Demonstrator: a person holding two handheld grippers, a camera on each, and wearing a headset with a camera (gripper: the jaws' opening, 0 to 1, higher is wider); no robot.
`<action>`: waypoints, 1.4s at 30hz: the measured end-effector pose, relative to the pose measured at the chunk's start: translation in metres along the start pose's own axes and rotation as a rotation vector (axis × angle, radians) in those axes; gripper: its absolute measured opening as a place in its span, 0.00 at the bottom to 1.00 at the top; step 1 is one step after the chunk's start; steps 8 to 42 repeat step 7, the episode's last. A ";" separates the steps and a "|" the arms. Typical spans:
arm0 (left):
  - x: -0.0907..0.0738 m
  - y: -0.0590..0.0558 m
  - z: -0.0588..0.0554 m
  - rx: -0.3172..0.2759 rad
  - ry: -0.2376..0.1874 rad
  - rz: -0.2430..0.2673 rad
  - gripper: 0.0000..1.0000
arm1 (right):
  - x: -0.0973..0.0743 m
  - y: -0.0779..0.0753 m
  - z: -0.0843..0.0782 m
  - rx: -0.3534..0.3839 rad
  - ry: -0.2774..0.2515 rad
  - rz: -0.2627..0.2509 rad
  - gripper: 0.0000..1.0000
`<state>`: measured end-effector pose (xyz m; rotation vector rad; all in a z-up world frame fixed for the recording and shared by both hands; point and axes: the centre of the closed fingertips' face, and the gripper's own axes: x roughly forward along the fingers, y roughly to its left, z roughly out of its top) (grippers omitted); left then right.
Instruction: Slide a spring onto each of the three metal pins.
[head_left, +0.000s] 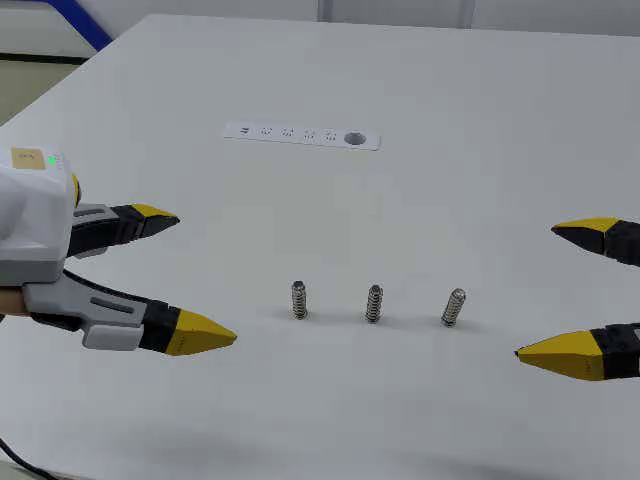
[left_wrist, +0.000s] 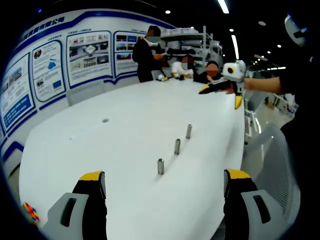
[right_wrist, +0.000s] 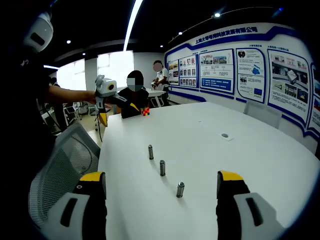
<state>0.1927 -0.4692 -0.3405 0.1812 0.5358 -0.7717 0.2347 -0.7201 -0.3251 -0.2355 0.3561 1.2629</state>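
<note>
Found three pins in a row on the white table (head_left: 480, 110), just below centre of the head view toward 6 o'clock: left pin (head_left: 299, 299), middle pin (head_left: 374, 303), right pin (head_left: 453, 307). Noted the coils of a spring (head_left: 452, 314) round each of them. Recorded left and middle pins upright and the right pin tipped toward 1 o'clock, cause not discernible. Located a socket strip (head_left: 300, 134) at 12 o'clock from the row, well apart.

Found the left gripper (head_left: 205, 278) at 9 o'clock of the row, jaws spread wide, nothing between them. Found the right gripper (head_left: 535, 290) at 3 o'clock of the row, likewise wide open and empty. Observed both well clear of the pins and touching nothing. Confirmed in both gripper views: row of pins ahead of the jaws toward 12 o'clock, well apart from the tips.

Judged all three pins loaded, so fitting looks done and a final check appears to be the step in hand. Cannot confirm full seating of any spring at this sharpness. Recommend, if anything remains, approaching the right pin from 3 o'clock, closing lightly on its coil, and pressing straight down rather than sideways. Assessed the leaning pin as the one most likely to topple under a side push.
</note>
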 end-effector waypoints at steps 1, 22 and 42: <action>0.000 0.000 0.000 0.000 0.001 0.001 1.00 | -0.001 -0.001 0.000 0.002 0.001 -0.006 0.93; 0.001 -0.001 0.001 -0.005 -0.008 0.004 1.00 | -0.004 -0.002 0.000 0.004 -0.004 -0.012 0.93; 0.001 -0.001 0.001 -0.005 -0.008 0.004 1.00 | -0.004 -0.002 0.000 0.004 -0.004 -0.012 0.93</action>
